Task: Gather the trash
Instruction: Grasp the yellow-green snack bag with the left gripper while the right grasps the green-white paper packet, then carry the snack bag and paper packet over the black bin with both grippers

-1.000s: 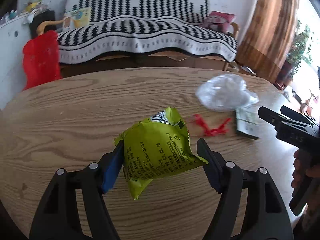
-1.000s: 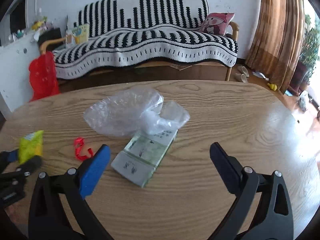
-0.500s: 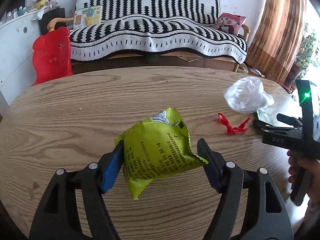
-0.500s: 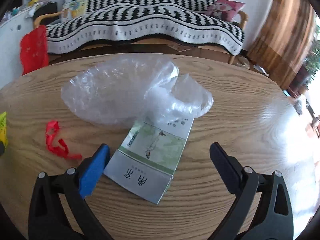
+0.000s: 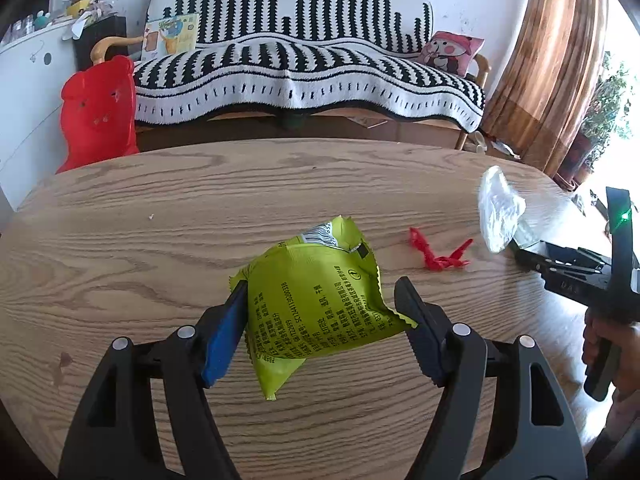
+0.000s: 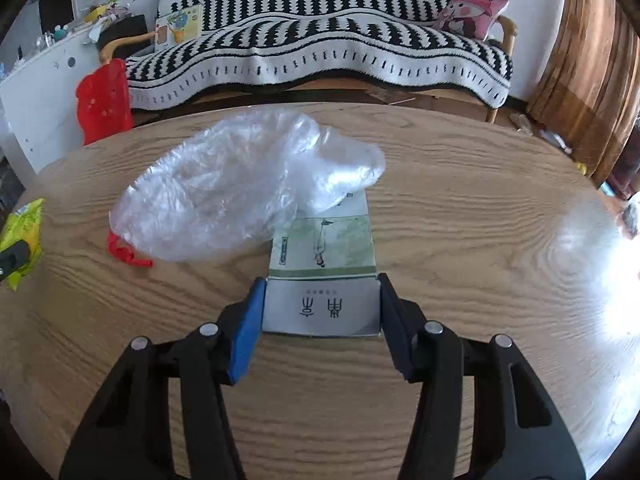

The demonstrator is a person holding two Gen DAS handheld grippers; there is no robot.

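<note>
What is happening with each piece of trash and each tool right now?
Left tool: shut on the yellow-green snack wrapper.
Yellow-green snack wrapper: crumpled, torn open, held above the table.
Right tool: closed around the flattened paper box.
Flattened paper box: lying on the table.
Clear plastic bag: crumpled, overlapping the box.
Red scrap: lying loose.

Yellow-green snack wrapper (image 5: 316, 296): barcode at its top edge, rows of small Chinese print, digit strings partly legible, roughly "SC12441130200338", not certain. Small circled mark near its right edge, unreadable. Grey-green paper box (image 6: 322, 280): two large Chinese characters on the near flap, seen upside down; a standing-figure drawing on the green panel. Nothing else readable.
</note>
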